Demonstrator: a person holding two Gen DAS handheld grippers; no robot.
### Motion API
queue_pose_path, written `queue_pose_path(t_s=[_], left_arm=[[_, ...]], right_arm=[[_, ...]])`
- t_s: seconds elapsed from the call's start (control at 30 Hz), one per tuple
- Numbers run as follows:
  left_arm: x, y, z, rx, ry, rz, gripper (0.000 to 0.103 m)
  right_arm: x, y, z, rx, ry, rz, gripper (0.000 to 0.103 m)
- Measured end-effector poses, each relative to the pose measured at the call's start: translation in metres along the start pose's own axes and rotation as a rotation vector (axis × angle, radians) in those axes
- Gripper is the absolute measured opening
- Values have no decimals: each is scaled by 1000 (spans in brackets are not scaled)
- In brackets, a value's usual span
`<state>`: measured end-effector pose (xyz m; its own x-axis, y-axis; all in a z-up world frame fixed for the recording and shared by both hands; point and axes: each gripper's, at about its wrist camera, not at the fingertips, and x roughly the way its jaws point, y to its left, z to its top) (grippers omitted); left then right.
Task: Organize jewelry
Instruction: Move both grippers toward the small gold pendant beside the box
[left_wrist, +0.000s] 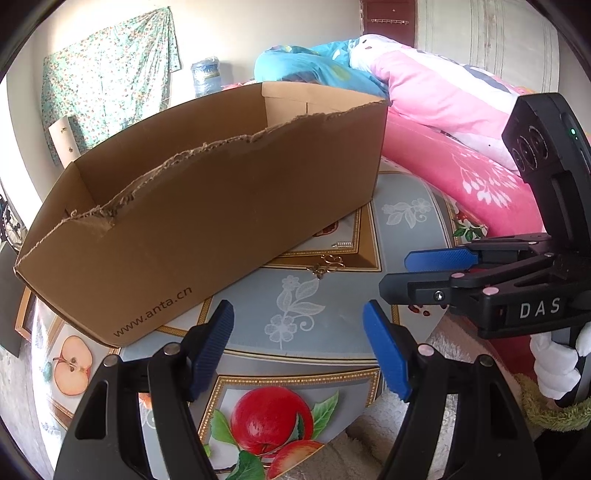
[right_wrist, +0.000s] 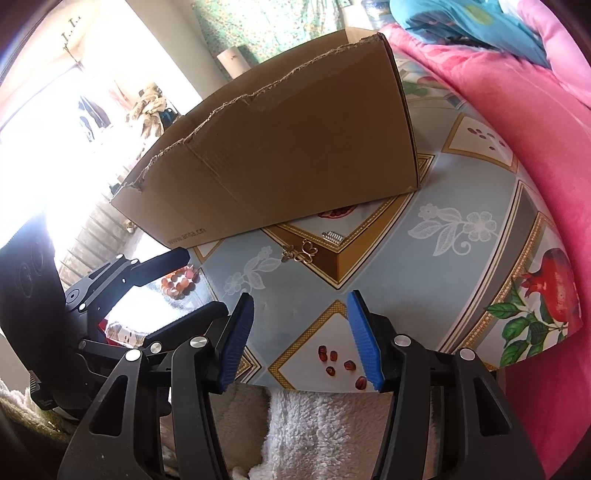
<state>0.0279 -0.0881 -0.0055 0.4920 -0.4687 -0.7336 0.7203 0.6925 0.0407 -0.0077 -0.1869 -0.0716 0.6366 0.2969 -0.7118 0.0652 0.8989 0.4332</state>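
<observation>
A brown cardboard box (left_wrist: 207, 206) with a torn rim stands open on the fruit-patterned table; it also shows in the right wrist view (right_wrist: 295, 147). In front of it lie a small gold butterfly-shaped piece (left_wrist: 327, 266) (right_wrist: 301, 253) and a small silver clip (left_wrist: 343, 244) (right_wrist: 333, 236). A bracelet of orange-red beads (right_wrist: 179, 284) lies on the table beside the left gripper's fingers. My left gripper (left_wrist: 298, 350) is open and empty above the table, short of the gold piece. My right gripper (right_wrist: 301, 339) is open and empty near the table's front edge; it appears at the right in the left wrist view (left_wrist: 402, 273).
The table's patterned cloth (left_wrist: 325, 317) (right_wrist: 480, 266) carries printed apples and pomegranates. Pink bedding (left_wrist: 461, 155) (right_wrist: 517, 129) lies right of the table. A white fluffy towel (right_wrist: 314, 432) hangs below the front edge. A water jug (left_wrist: 205, 75) stands behind the box.
</observation>
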Motion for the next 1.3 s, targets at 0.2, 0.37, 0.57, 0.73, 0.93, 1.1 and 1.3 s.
queue_pose_path(t_s=[0.2,0.37,0.57,0.73,0.93,1.1,1.3], left_arm=[[1,0,0,-1,1,0,71],[0,0,-1,1,7,3,71],[0,3,-2,-12,7,3,71],[0,3,-3,-9,8,-6,71],[2,2,-3,0,5,-12,71],[2,-1,-4,8,1,-8,71],[2,0,-3,-5,-19,-1,71]], right_arm=[[0,1,1,0,-3,-14,51],[2,3,0,4,0,-20,51],[1,4,0,1,0,-24,51],[1,7,1,2,-3,-28,51],[0,8,1,4,-14,-43,51],[0,7,-1,2,-24,-56,51],[-3,4,-1,-19,-54,-74,46]])
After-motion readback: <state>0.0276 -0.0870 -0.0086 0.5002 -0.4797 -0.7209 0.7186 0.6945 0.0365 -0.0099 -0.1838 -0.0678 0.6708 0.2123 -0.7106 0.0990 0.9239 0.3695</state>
